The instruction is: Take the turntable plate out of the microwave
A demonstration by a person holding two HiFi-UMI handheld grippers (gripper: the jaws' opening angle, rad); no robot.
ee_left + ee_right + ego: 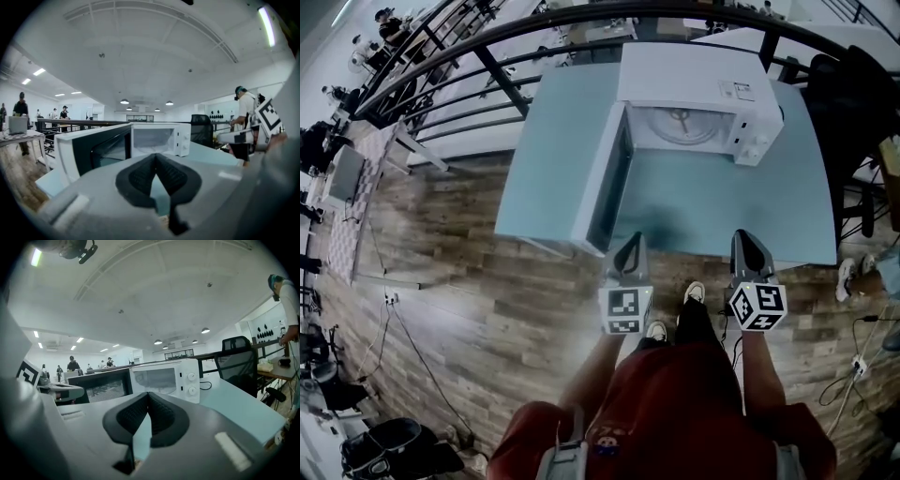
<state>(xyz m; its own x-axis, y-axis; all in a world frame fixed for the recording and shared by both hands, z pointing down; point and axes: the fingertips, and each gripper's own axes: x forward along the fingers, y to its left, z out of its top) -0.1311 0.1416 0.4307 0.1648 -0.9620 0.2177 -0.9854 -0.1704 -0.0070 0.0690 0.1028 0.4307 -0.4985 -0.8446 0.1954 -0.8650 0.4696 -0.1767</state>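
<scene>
The turntable plate (680, 125) lies inside the microwave (694, 70), which stands on the pale blue table (722, 202) with its door (602, 183) swung wide open. The left gripper (630, 247) has its jaws closed tip to tip with nothing between them. It hovers at the table's near edge, just beside the door's end. The right gripper (749, 242) is likewise closed and empty, also short of the microwave. In the head view the microwave's roof covers the plate's far part. In both gripper views the cavity is pale and the plate is hard to make out.
</scene>
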